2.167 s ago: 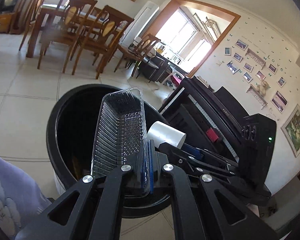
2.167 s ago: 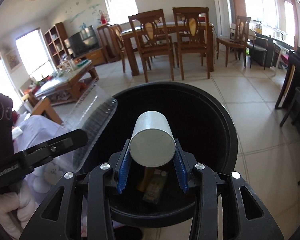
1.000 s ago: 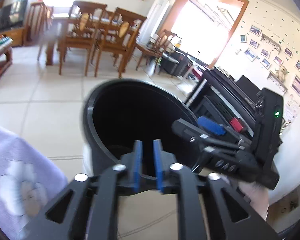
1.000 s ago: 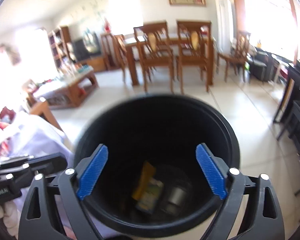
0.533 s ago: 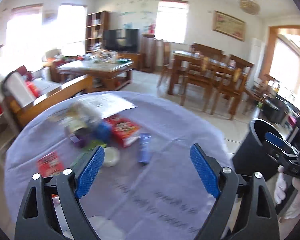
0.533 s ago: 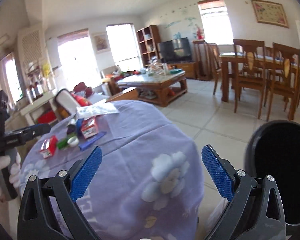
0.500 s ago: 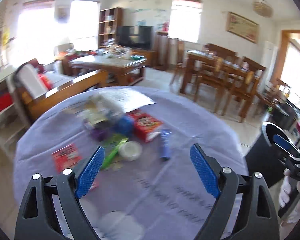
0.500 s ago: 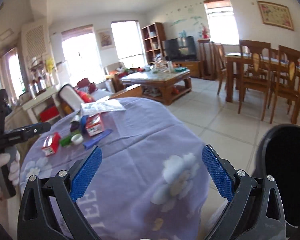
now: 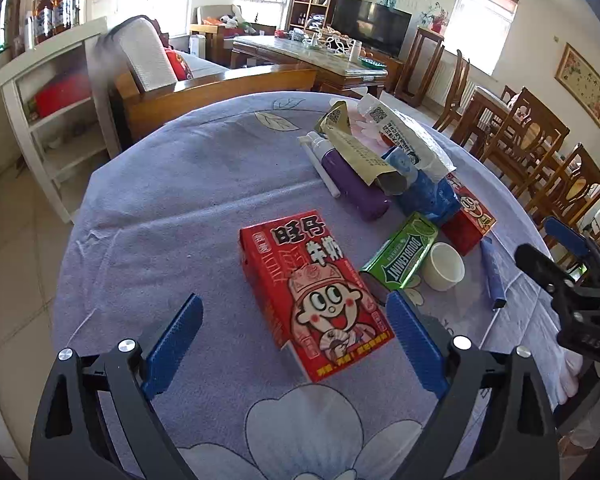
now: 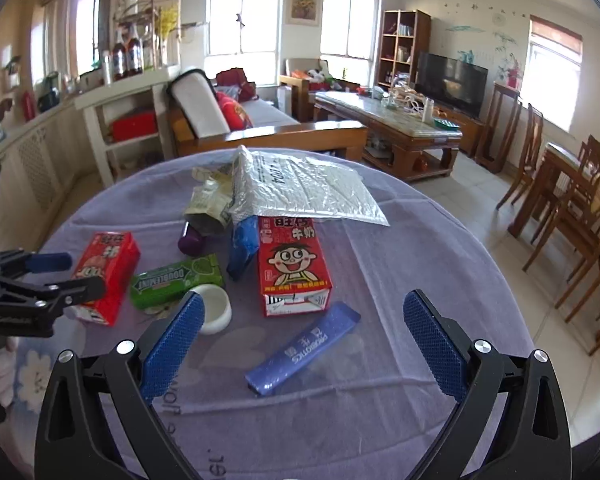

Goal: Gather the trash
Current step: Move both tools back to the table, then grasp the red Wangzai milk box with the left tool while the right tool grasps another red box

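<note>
Hovering over a round bench draped in a purple floral cloth (image 9: 172, 208), the left gripper (image 9: 292, 330) is opening its blue fingers (image 9: 172, 332) wide around a red milk carton (image 9: 312, 292) without touching it. The right gripper (image 10: 300, 340) holds its fingers wide and empty above a blue sachet (image 10: 304, 350). Near the bench's middle lie a green gum pack (image 10: 176, 280), a white cup (image 10: 216, 308), a second red carton (image 10: 292, 264) and a silver mailer (image 10: 300, 188).
</note>
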The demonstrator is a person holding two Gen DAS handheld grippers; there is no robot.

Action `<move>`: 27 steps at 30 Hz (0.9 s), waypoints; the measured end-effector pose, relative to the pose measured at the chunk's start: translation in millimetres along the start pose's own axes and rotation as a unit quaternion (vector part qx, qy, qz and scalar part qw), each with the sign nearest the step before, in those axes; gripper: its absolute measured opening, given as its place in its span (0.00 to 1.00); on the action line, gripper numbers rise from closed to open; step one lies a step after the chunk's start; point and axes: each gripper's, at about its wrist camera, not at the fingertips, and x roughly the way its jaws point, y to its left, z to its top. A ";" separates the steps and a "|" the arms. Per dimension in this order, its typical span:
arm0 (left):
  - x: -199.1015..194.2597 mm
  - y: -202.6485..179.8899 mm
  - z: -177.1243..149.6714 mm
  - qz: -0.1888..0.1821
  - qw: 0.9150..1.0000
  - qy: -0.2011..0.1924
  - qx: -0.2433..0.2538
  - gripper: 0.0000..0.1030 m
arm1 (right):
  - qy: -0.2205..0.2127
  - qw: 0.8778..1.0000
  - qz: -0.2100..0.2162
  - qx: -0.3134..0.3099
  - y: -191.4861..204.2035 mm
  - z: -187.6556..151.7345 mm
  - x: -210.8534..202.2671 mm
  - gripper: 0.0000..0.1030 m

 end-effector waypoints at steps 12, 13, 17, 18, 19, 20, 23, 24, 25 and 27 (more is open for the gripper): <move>17.0 11.7 9.9 -0.019 1.000 0.023 -0.010 0.88 | 0.088 0.995 0.027 0.026 0.8 17.7 88.4 0.61; 17.5 12.2 11.0 -0.017 1.000 0.023 -0.005 0.87 | 0.093 0.994 0.037 0.034 -0.7 18.6 91.8 0.53; 13.9 17.5 11.2 -0.022 1.000 0.016 -0.006 0.56 | 0.085 0.993 0.059 0.050 -3.5 20.6 89.5 0.51; 13.4 17.3 11.2 -0.024 1.000 0.017 -0.001 0.54 | 0.084 0.993 0.063 0.054 -4.9 19.7 86.4 0.50; 12.5 16.2 11.4 -0.025 1.000 0.015 0.002 0.52 | 0.082 0.993 0.067 0.057 -7.5 18.7 83.9 0.50; 11.2 15.4 11.3 -0.026 1.000 0.012 0.004 0.50 | 0.080 0.993 0.069 0.059 -8.6 18.4 82.1 0.50; 3.4 13.0 10.7 -0.027 1.000 -0.009 0.010 0.50 | 0.072 0.993 0.069 0.064 -14.2 11.9 67.2 0.50; 0.4 12.3 10.0 -0.027 0.999 -0.017 0.013 0.50 | 0.065 0.993 0.071 0.067 -15.3 11.8 60.9 0.49; -1.8 11.9 9.2 -0.028 0.999 -0.022 0.016 0.50 | 0.060 0.993 0.072 0.068 -14.9 11.7 55.2 0.49; -5.8 11.4 7.3 -0.036 0.999 -0.030 0.017 0.50 | 0.049 0.993 0.075 0.072 -17.0 11.1 41.1 0.49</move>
